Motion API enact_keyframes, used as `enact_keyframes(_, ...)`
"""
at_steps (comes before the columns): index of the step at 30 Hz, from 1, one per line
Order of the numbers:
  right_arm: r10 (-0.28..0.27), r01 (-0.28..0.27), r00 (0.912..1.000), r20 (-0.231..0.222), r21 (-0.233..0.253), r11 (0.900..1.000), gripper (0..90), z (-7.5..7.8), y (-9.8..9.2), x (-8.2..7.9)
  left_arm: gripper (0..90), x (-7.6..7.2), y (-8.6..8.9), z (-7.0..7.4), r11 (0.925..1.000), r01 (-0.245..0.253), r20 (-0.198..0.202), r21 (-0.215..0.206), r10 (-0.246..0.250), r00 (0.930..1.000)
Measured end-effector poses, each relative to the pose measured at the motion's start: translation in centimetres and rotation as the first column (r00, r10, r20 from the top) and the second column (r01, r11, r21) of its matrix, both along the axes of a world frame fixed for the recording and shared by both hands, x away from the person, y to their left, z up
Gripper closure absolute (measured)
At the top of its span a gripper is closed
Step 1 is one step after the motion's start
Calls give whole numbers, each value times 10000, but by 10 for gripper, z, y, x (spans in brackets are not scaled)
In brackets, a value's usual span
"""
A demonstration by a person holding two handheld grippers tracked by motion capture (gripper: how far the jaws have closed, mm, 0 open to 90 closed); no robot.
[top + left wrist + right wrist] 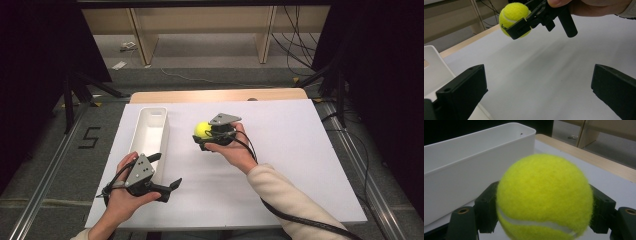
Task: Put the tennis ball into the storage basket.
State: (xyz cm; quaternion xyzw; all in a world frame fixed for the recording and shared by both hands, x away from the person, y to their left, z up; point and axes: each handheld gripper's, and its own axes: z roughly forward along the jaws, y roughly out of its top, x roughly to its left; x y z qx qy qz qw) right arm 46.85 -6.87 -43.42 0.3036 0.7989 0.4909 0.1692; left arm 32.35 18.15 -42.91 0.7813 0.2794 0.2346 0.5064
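Between the right gripper's (206,134) closed-in jaws sits the tennis ball (202,129), clamped; left gripper (167,172) gapes wide, empty.

a lab-like recording space: black curtains (385,75), floor rails (45,185), loose cables (295,40), taped floor number (89,137).

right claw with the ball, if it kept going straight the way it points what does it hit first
Most likely the white bin: in the right gripper view its long side wall stands just beyond the tennis ball held in the right claw. Depth is unclear, so whether it clears the rim is uncertain.
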Motion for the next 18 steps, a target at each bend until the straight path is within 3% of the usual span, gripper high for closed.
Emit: enact_keyframes(18,73,-74,10000,19,28,10000,266,1,2,-2,0,0,0,0,10000,-23,-7,-43,23,10000)
